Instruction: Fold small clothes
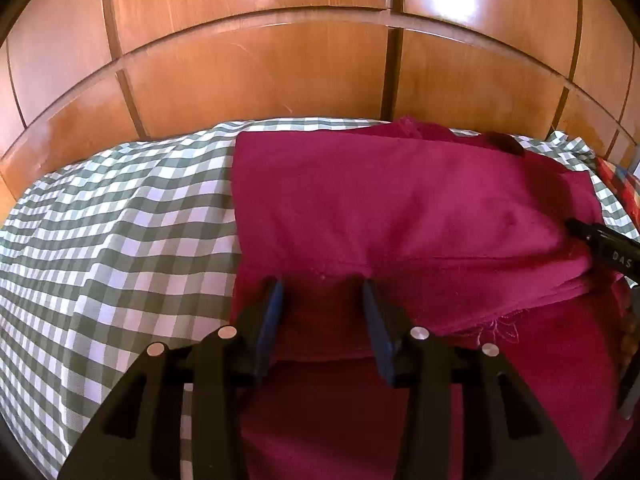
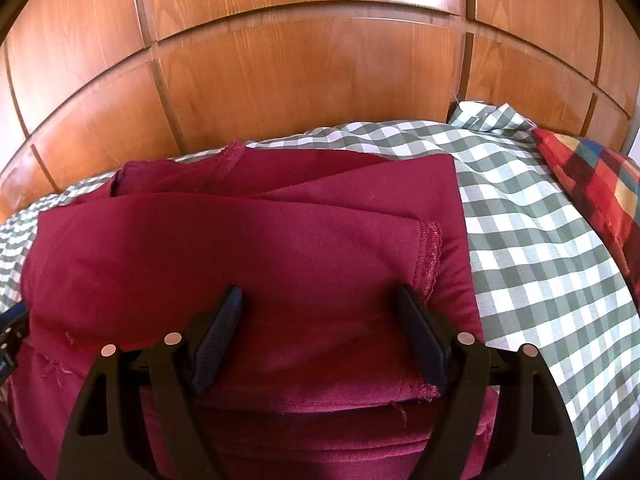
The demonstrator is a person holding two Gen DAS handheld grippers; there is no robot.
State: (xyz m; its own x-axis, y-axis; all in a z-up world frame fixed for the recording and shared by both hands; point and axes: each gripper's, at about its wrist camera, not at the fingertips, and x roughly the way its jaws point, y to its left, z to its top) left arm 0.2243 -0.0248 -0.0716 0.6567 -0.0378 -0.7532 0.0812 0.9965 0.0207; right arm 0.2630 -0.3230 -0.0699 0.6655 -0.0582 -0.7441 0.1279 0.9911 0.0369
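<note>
Now the magenta garment lies folded on the checked bed, its long axis running from 9 to 3 o'clock. The left tool stands partly open, the right tool wide; neither holds cloth. I judge the loose top layer could slide open if a finger drags it.

Black hand-held gripper, blue pads

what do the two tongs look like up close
Both tongs, left and right, are matte black plastic frames with cut-out slots and round silver pivot pins. Their fingers carry flat dark blue pads. A black part at the left view's right edge bears white letters reading "DAS". No cables or sleeves show.
</note>
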